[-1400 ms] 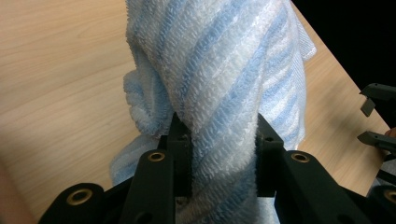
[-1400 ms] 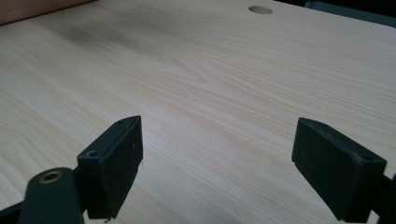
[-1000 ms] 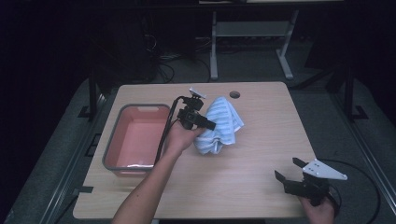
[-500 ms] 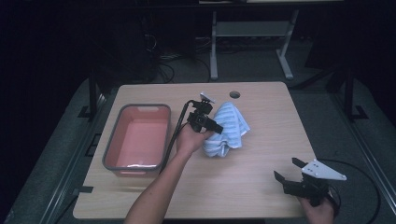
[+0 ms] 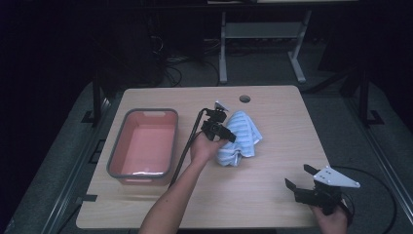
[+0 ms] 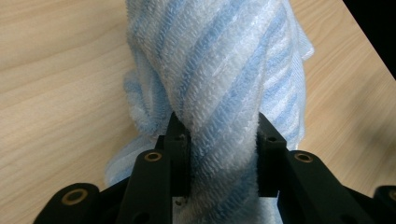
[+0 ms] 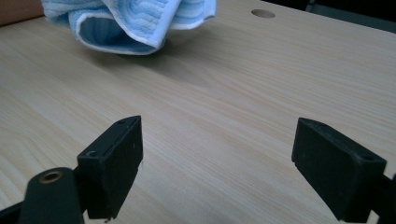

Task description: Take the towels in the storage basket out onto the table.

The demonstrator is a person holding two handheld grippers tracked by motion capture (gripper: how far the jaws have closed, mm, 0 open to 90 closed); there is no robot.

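We start with the table [image 5: 272, 204], a pale wooden top that gives us a broad bare stretch to work on. At its left sits the pink bin [image 5: 117, 146] with a grey rim, close beside our left arm, so we judge it is there to take or give up the cloth. It looks to hold nothing, though the dim light leaves us unsure.

Next is the striped blue towel [image 5: 241, 139], bunched near the middle of the table, right of the bin and well apart from the front edge. Its lower folds seem to rest on the wood, while a thick twist of it rises into our left gripper [image 5: 218, 130]. In the left gripper view the towel [image 6: 219, 79] is squeezed between both black jaws, which have just been easing apart a little with the cloth between them; the pads press on it.

Our right gripper [image 5: 304, 183] waits near the front right corner, jaws spread wide with nothing between them, aimed toward the towel [image 7: 130, 23] as if ready to take a second hold.
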